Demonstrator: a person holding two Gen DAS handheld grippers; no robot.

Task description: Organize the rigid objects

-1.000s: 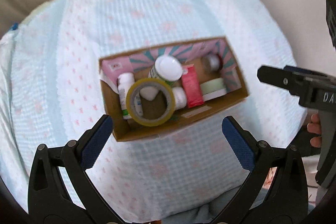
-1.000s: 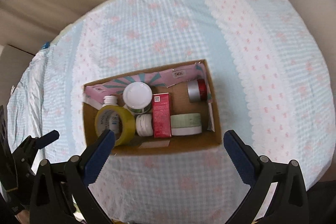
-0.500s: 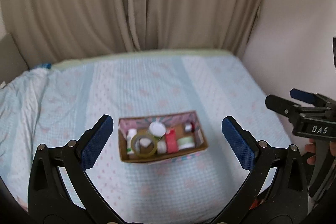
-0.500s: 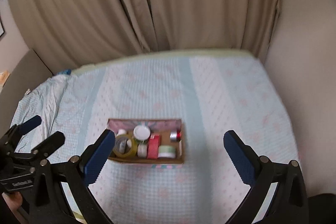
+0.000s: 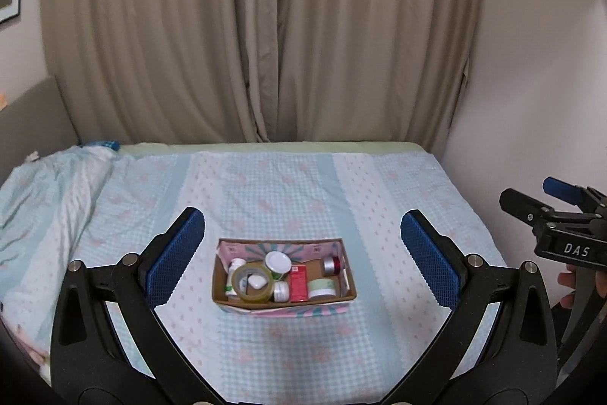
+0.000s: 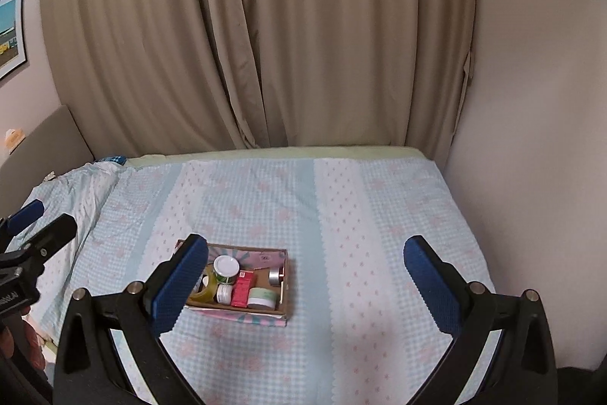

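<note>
A cardboard box [image 5: 282, 304] sits on the bed and also shows in the right wrist view [image 6: 265, 317]. It holds a yellow tape roll [image 5: 252, 282], a white-capped jar [image 5: 277, 261], a red carton [image 5: 298, 282], a green-white tin [image 5: 322, 287], a silver-red jar [image 5: 332, 265] and small white bottles. My left gripper [image 5: 301, 257] is open and empty, well back from the box. My right gripper [image 6: 305, 281] is open and empty, with the box behind its left finger.
The bed is covered by a blue and white checked sheet [image 5: 284, 192] with pink marks. Beige curtains [image 5: 265, 25] hang behind it. A wall [image 6: 531, 101] borders the right side. Bunched bedding [image 5: 45, 192] lies at the left.
Both grippers have pulled up and far back from the box, tilting from looking down into it to looking across the whole bed. Both stay open.
</note>
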